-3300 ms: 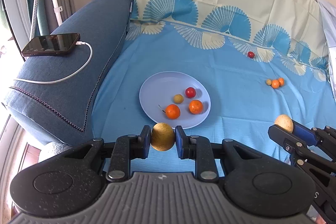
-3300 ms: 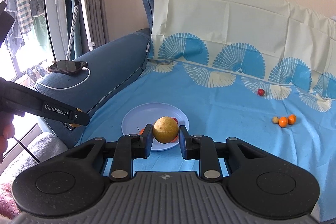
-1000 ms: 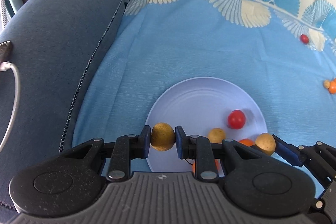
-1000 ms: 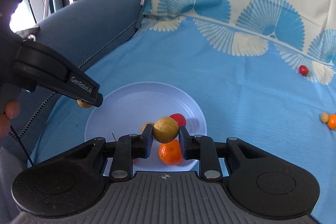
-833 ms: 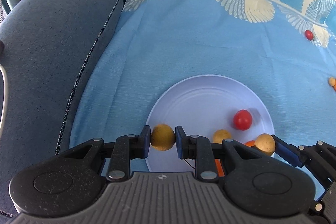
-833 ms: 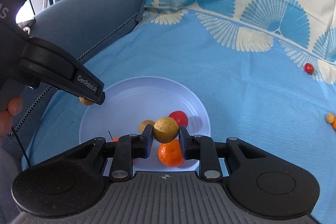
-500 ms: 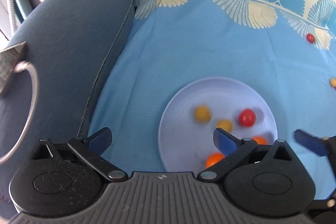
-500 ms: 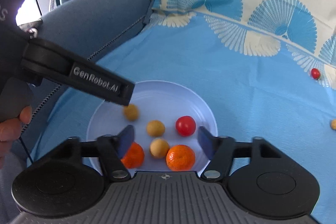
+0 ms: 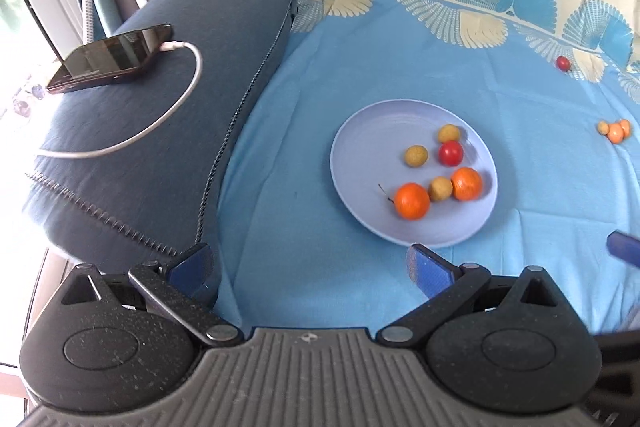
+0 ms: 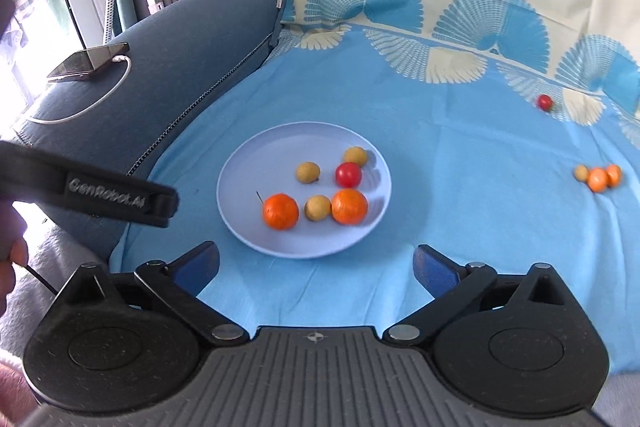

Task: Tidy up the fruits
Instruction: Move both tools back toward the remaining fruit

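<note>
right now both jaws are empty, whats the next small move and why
Probably send the right gripper, jaws open, toward the three small fruits on the blue sheet; they and a red fruit lie outside the plate.

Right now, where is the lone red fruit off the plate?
In both views the red fruit lies far right on the cloth's fan border, beyond the orange cluster.
</note>
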